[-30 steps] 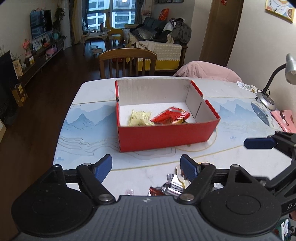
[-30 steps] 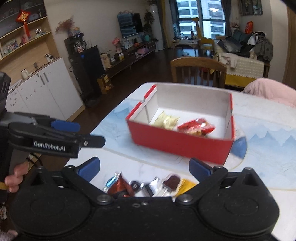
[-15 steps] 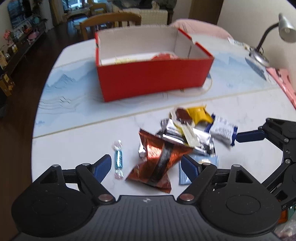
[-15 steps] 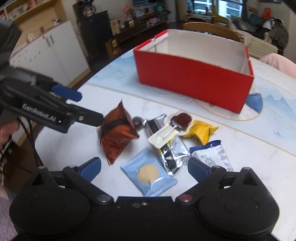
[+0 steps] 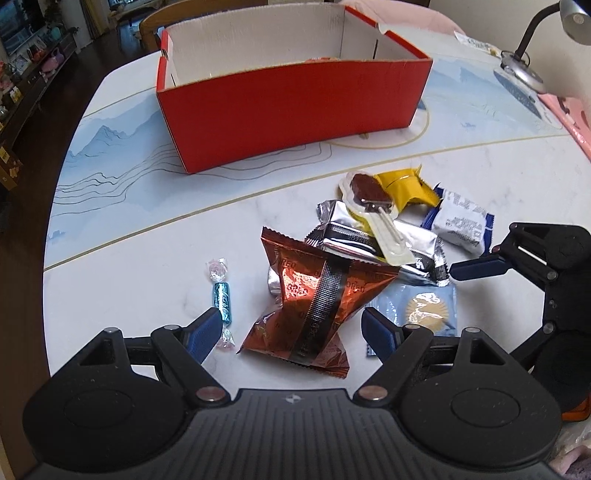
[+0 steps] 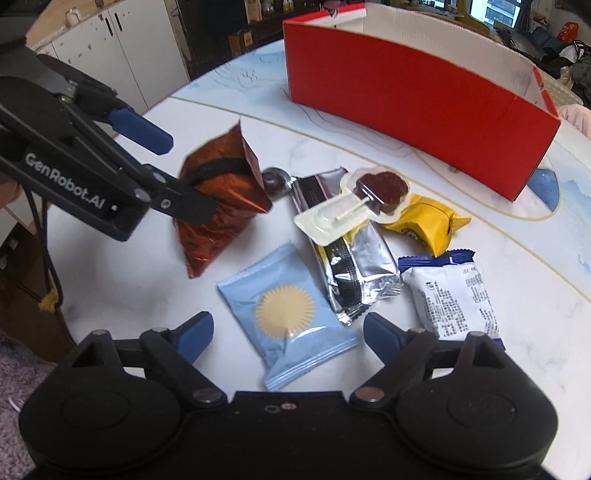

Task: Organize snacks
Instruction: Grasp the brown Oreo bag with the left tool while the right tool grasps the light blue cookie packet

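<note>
Left claw [image 5: 288, 330]: jaws spread wide, nothing pressed between the pads. The copper foil packet [image 5: 317, 295] lies on the bench [image 5: 129, 266] directly between the two blue fingertips [image 5: 201, 332], with clear space on both sides. A small blue twist-wrapped candy [image 5: 221, 295] lies just beside the left fingertip, apart from the main pile.

Right claw [image 6: 288, 338]: jaws closing, pads not pressing on anything. The light blue packet with a sun emblem [image 6: 286, 314] lies between the fingertips, flat on the bench. In the left wrist view only one blue fingertip of this claw is clear, at the right edge, just beside the white and blue packet [image 5: 461, 225].

Snack pile, near to far (all items on the bench, outside the box):
- Silver foil packet [image 6: 354, 266], overlapping the upper edge of the light blue packet.
- White and blue packet, to the right of the silver one.
- Chocolate lollipop in a clear blister [image 6: 354, 206], resting on top of the silver packet.
- Yellow packet [image 6: 424, 225], partly under the lollipop head.
- A small dark round item [image 6: 273, 181] beside the copper packet; type cannot be told.

Obstructions: in the right wrist view the left claw's arm crosses in front of the copper packet and hides part of it.

Beyond the pile stands the red cardboard box [image 5: 295, 99], open at the top, well apart from the snacks. Its near wall hides most of the interior (a sliver of red wrapper shows over the rim). A desk lamp [image 5: 532, 48] stands at the far right of the bench, and a wooden chair [image 5: 155, 22] behind the box.
</note>
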Available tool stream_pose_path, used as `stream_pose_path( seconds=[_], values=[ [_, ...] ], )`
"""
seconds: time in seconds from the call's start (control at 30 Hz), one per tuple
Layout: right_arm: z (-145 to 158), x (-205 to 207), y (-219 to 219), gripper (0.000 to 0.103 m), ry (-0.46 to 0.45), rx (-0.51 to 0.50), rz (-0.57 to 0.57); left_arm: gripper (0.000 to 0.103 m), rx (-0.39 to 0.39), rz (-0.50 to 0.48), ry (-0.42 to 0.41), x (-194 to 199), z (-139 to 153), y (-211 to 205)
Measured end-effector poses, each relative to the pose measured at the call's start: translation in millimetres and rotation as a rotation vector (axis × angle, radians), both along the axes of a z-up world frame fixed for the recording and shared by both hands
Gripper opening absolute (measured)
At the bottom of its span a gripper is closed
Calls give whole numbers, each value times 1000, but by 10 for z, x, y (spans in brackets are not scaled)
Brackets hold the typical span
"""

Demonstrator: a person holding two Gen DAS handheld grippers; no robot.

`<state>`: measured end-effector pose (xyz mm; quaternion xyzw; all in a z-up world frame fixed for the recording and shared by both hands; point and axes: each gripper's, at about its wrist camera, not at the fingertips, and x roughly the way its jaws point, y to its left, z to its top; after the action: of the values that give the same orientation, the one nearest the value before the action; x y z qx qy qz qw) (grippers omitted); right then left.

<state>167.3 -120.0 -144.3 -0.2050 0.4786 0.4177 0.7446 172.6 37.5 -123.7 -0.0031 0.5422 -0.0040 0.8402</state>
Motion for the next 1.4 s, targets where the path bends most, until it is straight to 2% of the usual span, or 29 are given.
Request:
stream_pose_path(
  seconds=[0.2,0.33,0.47,0.63,0.77,0.9,1.0,1.07,1.1,1.27,1.4],
  values=[
    [-70,39,28,86,5,-14,-10,82,2,9,25,71,-83,45],
    [-78,-29,60,85,-25,-23,1,82,8,11,33,103,-119,49],
    [-90,-142,112,80,-69,-50,1,82,13,11,34,124,-136,50],
    [-70,-241,120,71,-73,-50,-13,82,8,7,38,136,-153,46],
    [-41,-311,124,58,-75,-48,-31,82,-4,1,45,139,-161,34],
    [-48,-304,104,56,-73,-39,-74,81,-12,2,42,118,-149,34],
    [-51,-352,63,55,-74,-30,-98,69,-20,3,47,98,-144,41],
    [-43,-374,23,55,-66,-21,-111,56,-21,10,58,79,-153,49],
    [-45,-378,3,54,-59,-15,-119,53,-22,14,64,69,-161,54],
    [21,-386,-60,54,-40,15,-152,41,-18,21,43,2,-143,57],
    [114,-412,-105,54,-39,43,-169,36,-31,37,32,-35,-100,86]
  ],
)
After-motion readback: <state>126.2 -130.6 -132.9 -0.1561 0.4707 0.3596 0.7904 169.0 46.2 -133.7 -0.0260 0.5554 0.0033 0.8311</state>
